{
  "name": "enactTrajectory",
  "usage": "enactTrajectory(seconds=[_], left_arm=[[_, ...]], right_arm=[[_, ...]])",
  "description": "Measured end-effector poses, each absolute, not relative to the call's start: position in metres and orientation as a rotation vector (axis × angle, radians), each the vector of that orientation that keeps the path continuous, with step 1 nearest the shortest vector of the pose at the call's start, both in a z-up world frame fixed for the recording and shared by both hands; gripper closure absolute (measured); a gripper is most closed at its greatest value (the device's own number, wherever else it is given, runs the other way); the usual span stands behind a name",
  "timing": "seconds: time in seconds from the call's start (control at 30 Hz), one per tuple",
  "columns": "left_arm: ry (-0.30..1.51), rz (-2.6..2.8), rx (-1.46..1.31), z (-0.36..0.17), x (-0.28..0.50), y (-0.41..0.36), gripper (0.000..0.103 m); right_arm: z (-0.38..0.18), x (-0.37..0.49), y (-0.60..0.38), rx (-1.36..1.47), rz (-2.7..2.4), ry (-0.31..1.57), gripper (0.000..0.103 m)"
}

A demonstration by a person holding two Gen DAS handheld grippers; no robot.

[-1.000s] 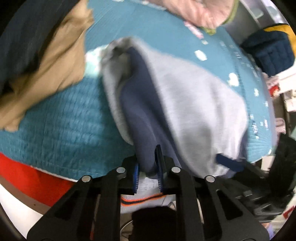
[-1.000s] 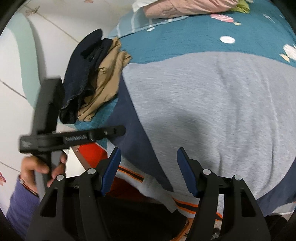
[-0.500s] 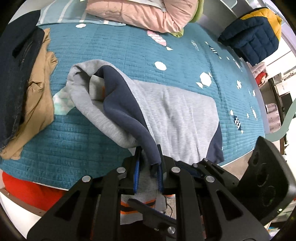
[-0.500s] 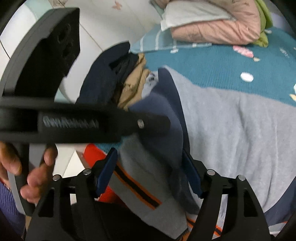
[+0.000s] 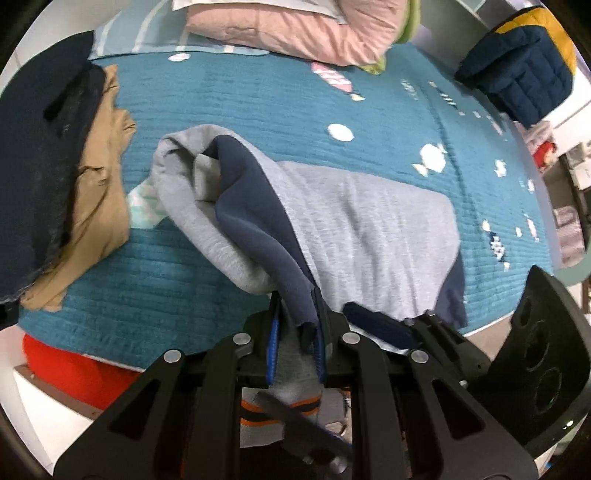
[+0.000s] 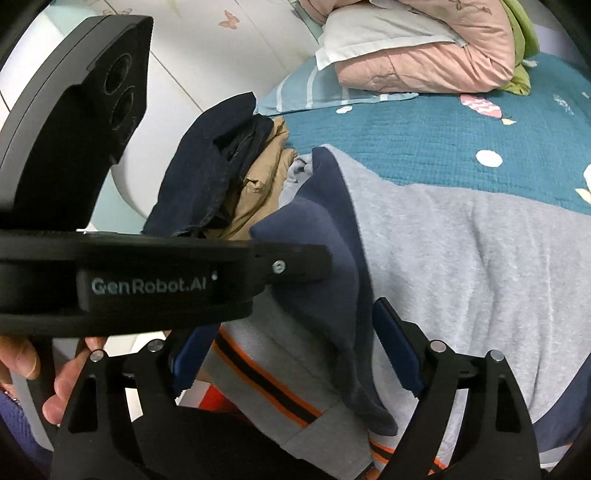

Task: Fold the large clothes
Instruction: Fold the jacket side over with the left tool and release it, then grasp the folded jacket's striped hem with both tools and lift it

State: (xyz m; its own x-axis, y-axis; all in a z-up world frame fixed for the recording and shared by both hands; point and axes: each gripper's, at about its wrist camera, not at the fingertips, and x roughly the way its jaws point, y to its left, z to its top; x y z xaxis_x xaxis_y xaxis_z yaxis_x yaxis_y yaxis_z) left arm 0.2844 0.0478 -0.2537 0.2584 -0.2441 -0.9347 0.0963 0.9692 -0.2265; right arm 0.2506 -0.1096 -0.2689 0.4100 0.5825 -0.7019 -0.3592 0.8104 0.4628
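A grey sweatshirt (image 5: 373,225) with navy panels lies on the teal bedspread (image 5: 266,110). My left gripper (image 5: 295,332) is shut on its navy sleeve (image 5: 258,221) and holds it lifted off the near bed edge; the orange-striped cuff (image 5: 273,410) hangs below the fingers. In the right wrist view the same sweatshirt (image 6: 472,258) fills the middle. My right gripper (image 6: 295,354) is open, its blue pads either side of the hanging navy sleeve (image 6: 332,280) and striped cuff (image 6: 280,391). The left gripper's body (image 6: 155,280) crosses this view at left.
A pile of dark navy and tan clothes (image 5: 66,177) lies on the bed's left side. A pink quilt and pillow (image 5: 295,29) lie at the head. A navy and yellow jacket (image 5: 524,70) sits at far right. The bed edge (image 5: 74,369) is orange.
My left gripper has lifted the sleeve back toward the bed's near edge. My right gripper has come in close, so the sleeve and cuff now hang between its open fingers.
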Motion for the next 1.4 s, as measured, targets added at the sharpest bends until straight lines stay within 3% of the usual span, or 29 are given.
enactTrajectory(seconds=[0.37,0.43,0.53,0.57,0.6,0.67,0.7,0.73,1.0,1.3,1.4], left_arm=[[1.269,-0.293,-0.151,-0.246,0.278,0.032,0.088],[1.261,-0.306,-0.148,-0.244,0.276,0.027,0.088],[1.252,-0.331,-0.183,-0.242,0.276,0.025,0.086],[1.248,-0.359,-0.217,-0.241,0.276,0.025,0.085],[1.228,-0.398,-0.25,-0.238,0.276,0.024,0.082],[1.18,-0.453,-0.263,-0.228,0.273,0.022,0.064],[1.152,-0.46,-0.259,-0.223,0.271,0.021,0.035],[1.109,-0.451,-0.258,-0.216,0.269,0.02,0.027],[1.11,-0.342,-0.252,-0.229,0.283,0.026,0.026],[1.398,-0.356,-0.241,-0.313,0.312,-0.002,0.024],[1.431,-0.371,-0.241,-0.32,0.32,-0.01,0.024]], right_arm=[[-0.275,0.263,-0.112,0.317,0.563,1.018,0.027],[-0.277,0.264,-0.116,0.33,0.564,1.024,0.056],[-0.28,0.261,-0.131,0.347,0.538,1.022,0.079],[-0.281,0.261,-0.136,0.355,0.529,1.024,0.081],[-0.282,0.26,-0.143,0.373,0.52,1.028,0.082],[-0.283,0.259,-0.163,0.426,0.5,1.027,0.083],[-0.283,0.258,-0.17,0.441,0.491,1.022,0.083],[-0.281,0.256,-0.182,0.466,0.477,1.012,0.083],[-0.271,0.228,-0.284,0.631,0.344,0.925,0.084],[-0.321,0.209,-0.353,0.776,0.118,1.037,0.083],[-0.321,0.208,-0.352,0.73,0.059,1.065,0.078]])
